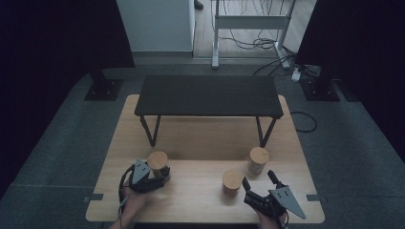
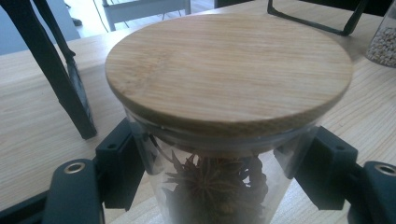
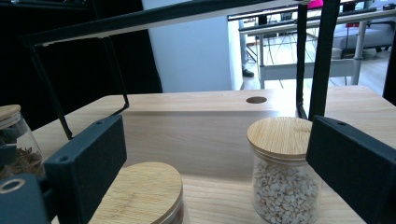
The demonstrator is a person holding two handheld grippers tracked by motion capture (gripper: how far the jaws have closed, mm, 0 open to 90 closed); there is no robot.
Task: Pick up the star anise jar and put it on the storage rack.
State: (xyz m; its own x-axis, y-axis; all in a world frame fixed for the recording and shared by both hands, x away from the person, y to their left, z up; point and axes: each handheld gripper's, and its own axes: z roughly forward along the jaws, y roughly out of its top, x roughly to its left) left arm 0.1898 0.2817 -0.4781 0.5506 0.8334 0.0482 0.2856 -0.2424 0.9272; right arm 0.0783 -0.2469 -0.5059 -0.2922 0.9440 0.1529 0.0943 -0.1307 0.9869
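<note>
On the pale wood-grain table (image 1: 200, 191), the left gripper (image 1: 160, 172) has its black jaws pressed against both sides of a clear glass jar (image 2: 219, 186), clamped on it. That jar holds dark star anise and carries a round, flat bamboo lid (image 2: 229, 70). Behind stands a black metal riser shelf (image 1: 207, 95) on thin angled legs. Toward the middle sits a short jar (image 1: 232, 182) with a bamboo lid. Further right stands a taller glass jar of pale seeds (image 3: 285, 186), also bamboo-capped. The right gripper (image 1: 258, 182) hovers near the short jar, its jaws spread wide apart and holding nothing.
</note>
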